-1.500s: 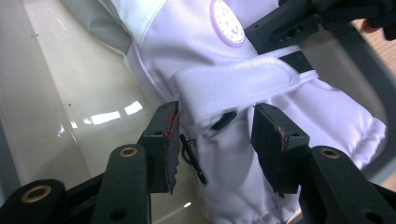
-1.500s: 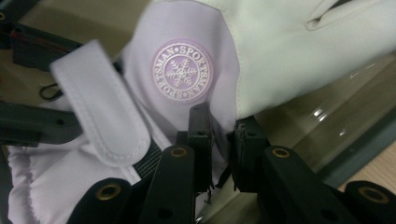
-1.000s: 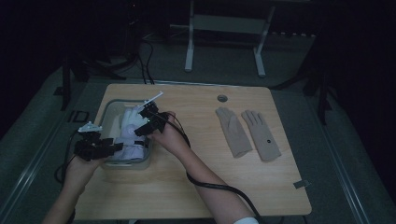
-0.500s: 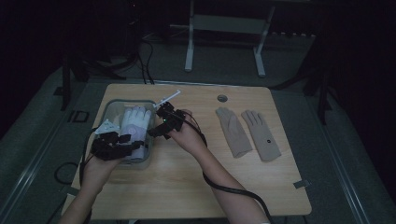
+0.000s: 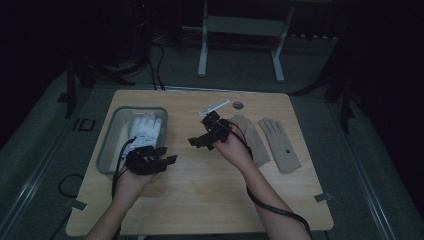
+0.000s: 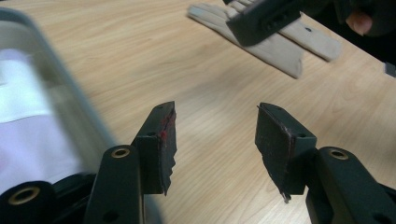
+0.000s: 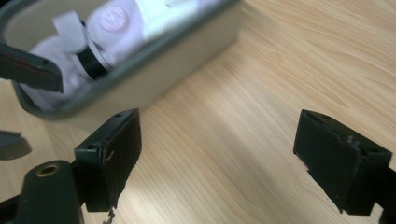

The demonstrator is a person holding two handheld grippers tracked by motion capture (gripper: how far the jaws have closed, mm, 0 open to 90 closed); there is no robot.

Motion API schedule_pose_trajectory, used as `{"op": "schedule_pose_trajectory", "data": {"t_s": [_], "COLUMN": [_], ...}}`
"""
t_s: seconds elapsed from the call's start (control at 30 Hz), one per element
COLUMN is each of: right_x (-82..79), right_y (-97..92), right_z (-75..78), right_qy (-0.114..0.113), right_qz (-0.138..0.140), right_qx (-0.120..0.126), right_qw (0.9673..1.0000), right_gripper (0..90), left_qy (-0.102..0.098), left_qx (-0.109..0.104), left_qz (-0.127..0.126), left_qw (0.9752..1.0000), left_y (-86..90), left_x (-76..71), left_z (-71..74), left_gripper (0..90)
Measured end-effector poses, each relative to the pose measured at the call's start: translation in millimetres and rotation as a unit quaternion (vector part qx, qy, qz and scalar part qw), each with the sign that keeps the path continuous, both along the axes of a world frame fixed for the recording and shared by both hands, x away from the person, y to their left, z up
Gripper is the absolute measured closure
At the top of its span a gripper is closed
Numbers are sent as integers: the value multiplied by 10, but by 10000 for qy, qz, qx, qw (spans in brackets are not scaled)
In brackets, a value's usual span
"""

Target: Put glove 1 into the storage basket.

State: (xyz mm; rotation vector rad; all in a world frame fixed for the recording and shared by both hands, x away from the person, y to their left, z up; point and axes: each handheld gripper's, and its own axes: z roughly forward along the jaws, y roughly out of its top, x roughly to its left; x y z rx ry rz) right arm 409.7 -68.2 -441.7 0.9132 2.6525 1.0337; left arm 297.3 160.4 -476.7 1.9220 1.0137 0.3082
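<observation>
White gloves in the bin, both grippers empty above the table.

The white gloves (image 5: 145, 128) lie in the grey bin (image 5: 107, 145) at left centre of the high view. The left gripper (image 5: 167, 159), at the bin's lower right corner, has its jaws apart on nothing. The right gripper (image 5: 196, 142), mid-frame on a raised, bent wrist, points left; its jaws have just been opening and stand wide, nothing between. Two beige gloves (image 5: 272, 142) lie flat to its right.
</observation>
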Motion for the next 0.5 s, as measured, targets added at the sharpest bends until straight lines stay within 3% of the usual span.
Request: {"op": "schedule_pose_trajectory", "data": {"t_s": [0.27,0.5], "right_x": [-3,9], "right_y": [-393,-793], "right_z": [-18,-119], "right_qy": [-133,-201], "right_qz": [-157,-289], "right_qx": [-35,12], "right_qw": [9998,9994], "right_gripper": [151,148], "left_qy": [-60,-111], "left_qx": [-185,-279], "left_qz": [-324,-572], "left_qw": [9993,9979], "left_y": [-223,-359], "left_x": [5,-13], "left_z": [-126,-326], "left_gripper": [476,438]}}
